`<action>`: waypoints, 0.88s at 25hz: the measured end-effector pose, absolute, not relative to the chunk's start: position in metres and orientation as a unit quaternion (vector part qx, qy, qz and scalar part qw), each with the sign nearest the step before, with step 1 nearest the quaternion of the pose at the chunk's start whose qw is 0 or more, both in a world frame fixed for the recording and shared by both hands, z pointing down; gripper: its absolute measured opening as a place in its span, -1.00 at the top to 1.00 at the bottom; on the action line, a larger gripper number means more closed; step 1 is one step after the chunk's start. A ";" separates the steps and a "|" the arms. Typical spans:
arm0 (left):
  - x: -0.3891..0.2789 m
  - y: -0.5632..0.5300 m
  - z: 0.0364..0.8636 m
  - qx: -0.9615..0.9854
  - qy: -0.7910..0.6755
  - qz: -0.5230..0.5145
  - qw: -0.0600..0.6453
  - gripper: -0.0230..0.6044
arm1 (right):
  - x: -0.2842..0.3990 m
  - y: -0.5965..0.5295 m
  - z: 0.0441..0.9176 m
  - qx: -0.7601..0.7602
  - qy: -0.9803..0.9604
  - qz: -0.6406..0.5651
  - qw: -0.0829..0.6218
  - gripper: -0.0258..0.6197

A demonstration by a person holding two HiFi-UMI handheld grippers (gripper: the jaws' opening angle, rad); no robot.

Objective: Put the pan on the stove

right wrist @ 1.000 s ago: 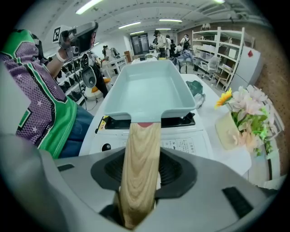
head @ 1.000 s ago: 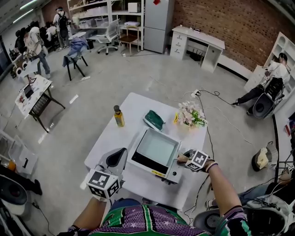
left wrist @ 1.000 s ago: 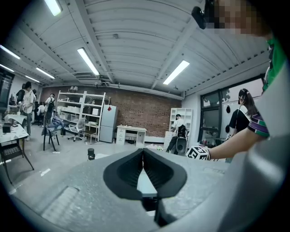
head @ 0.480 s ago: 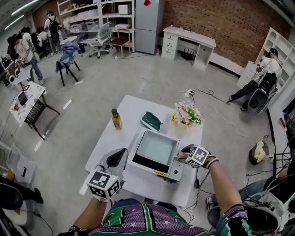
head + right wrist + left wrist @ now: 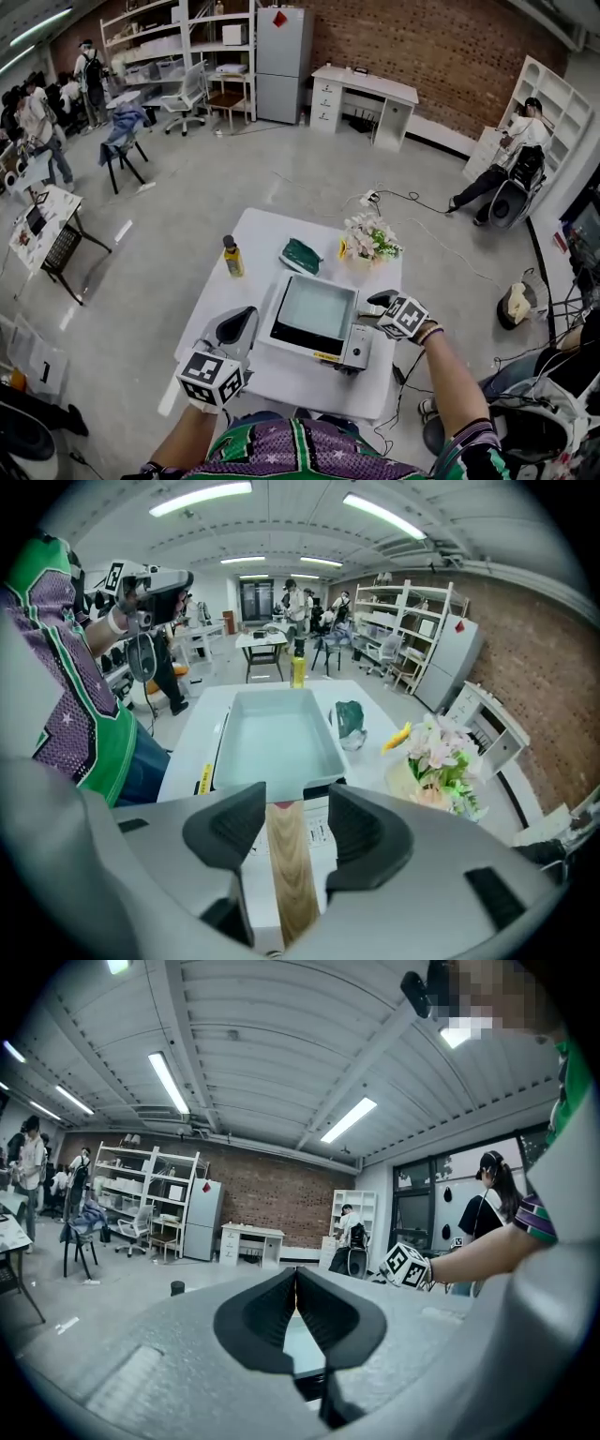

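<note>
Pan (image 5: pixel 314 309) sits on the stove (image 5: pixel 356 349) — its wooden handle (image 5: pixel 291 883) lies untouched between the right gripper's (image 5: pixel 295 806) jaws, just opened wide.

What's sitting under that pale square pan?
A stove, its control panel showing beneath the wooden handle. The pan covers the cooking surface, so that's hidden.

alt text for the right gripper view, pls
The right gripper has just been opening: its jaws stand apart with the pan's wooden handle between them, not clamped. The pale square pan sits on the white stove on a white table. Beyond it are a yellow bottle, a green bag and, at right, flowers.
</note>
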State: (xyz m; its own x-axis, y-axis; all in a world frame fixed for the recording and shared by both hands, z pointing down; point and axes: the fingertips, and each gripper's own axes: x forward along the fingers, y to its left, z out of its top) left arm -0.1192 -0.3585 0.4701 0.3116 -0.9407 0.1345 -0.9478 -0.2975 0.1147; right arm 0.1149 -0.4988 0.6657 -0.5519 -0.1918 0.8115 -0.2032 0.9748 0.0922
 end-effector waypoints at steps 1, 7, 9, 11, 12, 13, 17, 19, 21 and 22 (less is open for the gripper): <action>-0.120 -0.358 0.470 0.807 -0.583 0.020 0.085 0.87 | 0.114 -0.499 0.661 0.124 -0.883 0.005 0.452 0.29; -0.124 -0.353 0.467 0.820 -0.568 0.018 0.076 0.87 | 0.116 -0.483 0.638 0.190 -0.872 -0.027 0.450 0.30; -0.127 -0.351 0.469 0.822 -0.564 0.017 0.076 0.87 | 0.112 -0.473 0.630 0.209 -0.874 -0.027 0.438 0.30; -0.132 -0.346 0.471 0.824 -0.561 0.015 0.079 0.87 | 0.107 -0.466 0.622 0.236 -0.879 -0.018 0.415 0.30; -0.134 -0.343 0.472 0.824 -0.560 0.014 0.081 0.87 | 0.104 -0.462 0.618 0.249 -0.880 -0.011 0.403 0.30; -0.137 -0.340 0.472 0.825 -0.559 0.013 0.083 0.87 | 0.101 -0.459 0.614 0.262 -0.882 -0.004 0.392 0.31; -0.151 -0.329 0.474 0.824 -0.559 0.010 0.091 0.87 | 0.085 -0.446 0.610 0.298 -0.882 0.024 0.364 0.31; -0.162 -0.321 0.477 0.823 -0.560 0.010 0.094 0.87 | 0.075 -0.436 0.612 0.315 -0.881 0.041 0.352 0.32; -0.172 -0.314 0.478 0.823 -0.560 0.012 0.099 0.87 | 0.064 -0.422 0.613 0.320 -0.879 0.057 0.348 0.32; -0.175 -0.310 0.479 0.824 -0.558 0.014 0.101 0.87 | 0.059 -0.413 0.612 0.319 -0.878 0.058 0.352 0.33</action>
